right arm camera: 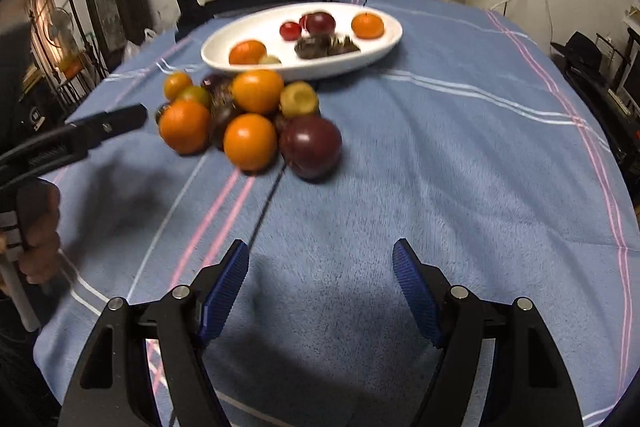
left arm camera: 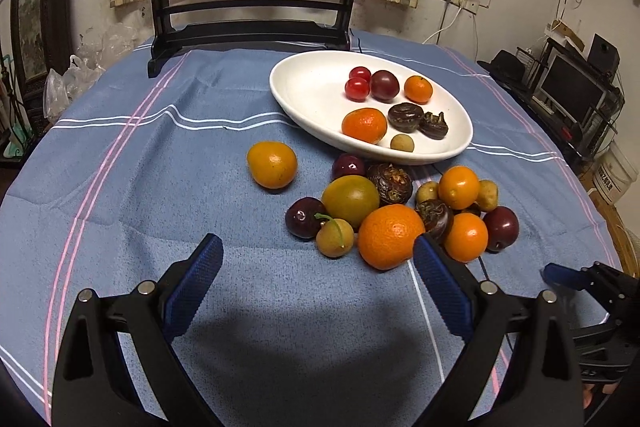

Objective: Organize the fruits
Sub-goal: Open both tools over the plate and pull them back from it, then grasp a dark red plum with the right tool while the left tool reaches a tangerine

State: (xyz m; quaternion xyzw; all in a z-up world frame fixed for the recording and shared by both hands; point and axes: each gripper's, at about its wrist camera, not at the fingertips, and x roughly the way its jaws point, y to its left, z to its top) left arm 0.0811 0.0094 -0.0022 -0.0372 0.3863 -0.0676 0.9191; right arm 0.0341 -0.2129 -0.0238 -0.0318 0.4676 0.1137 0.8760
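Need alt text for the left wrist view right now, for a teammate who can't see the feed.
The open, empty left gripper hovers over a blue striped tablecloth, just short of a pile of loose fruit. Beyond the pile, a white oval plate already holds several fruits, and one orange fruit sits apart to the left.

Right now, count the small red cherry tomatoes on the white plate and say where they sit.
2. Both cherry tomatoes lie side by side at the far end of the white plate: one farther back, the other just in front, beside a dark plum. None looks hidden.
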